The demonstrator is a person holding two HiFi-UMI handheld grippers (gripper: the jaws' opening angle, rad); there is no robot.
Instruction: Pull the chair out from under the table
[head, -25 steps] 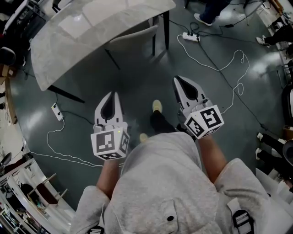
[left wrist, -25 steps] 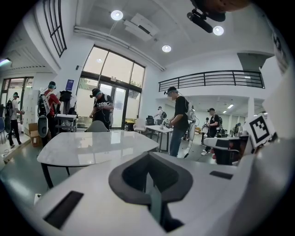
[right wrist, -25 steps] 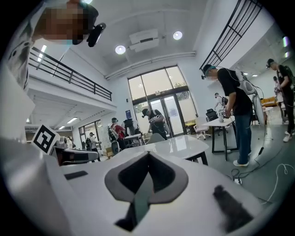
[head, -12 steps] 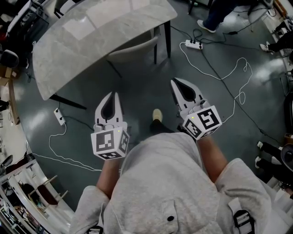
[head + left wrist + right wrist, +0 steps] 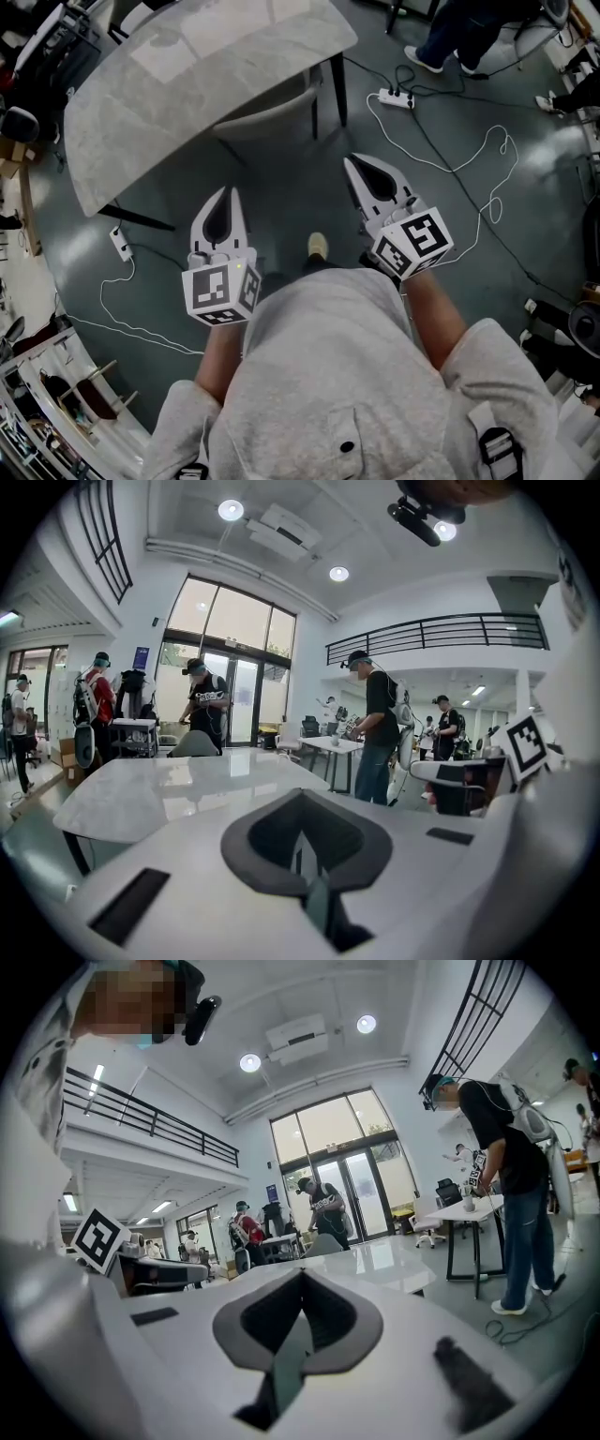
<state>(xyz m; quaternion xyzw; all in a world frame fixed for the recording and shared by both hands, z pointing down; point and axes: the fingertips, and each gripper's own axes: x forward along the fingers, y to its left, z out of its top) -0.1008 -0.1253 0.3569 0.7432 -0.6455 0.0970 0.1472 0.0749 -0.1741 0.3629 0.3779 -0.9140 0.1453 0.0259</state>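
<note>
Pale grey moulded chair (image 5: 274, 103) sits tucked under the white marbled stone-look worktop (image 5: 169, 84). Only its smooth curved backrest shows past the near edge, beside a thin black metal leg (image 5: 339, 80). Not pulled out yet. The backrest rim looks like the obvious grab spot, probably rigid plastic. Left tool (image 5: 226, 195) and right tool (image 5: 360, 171) are out in front of the body, aimed toward the chair but well apart from it, which reads as an approach posture. Both tools have jaws pressed together with nothing between them: each gripper view shows the white shells meeting at a seam inside a dark grey teardrop pad. Worktop is glossy with rounded corners. The dark grey polished floor (image 5: 281, 197) carries a loose white cable (image 5: 473, 164) and a white power strip (image 5: 394, 97) off to the right, a likely snag when the chair comes back.
</note>
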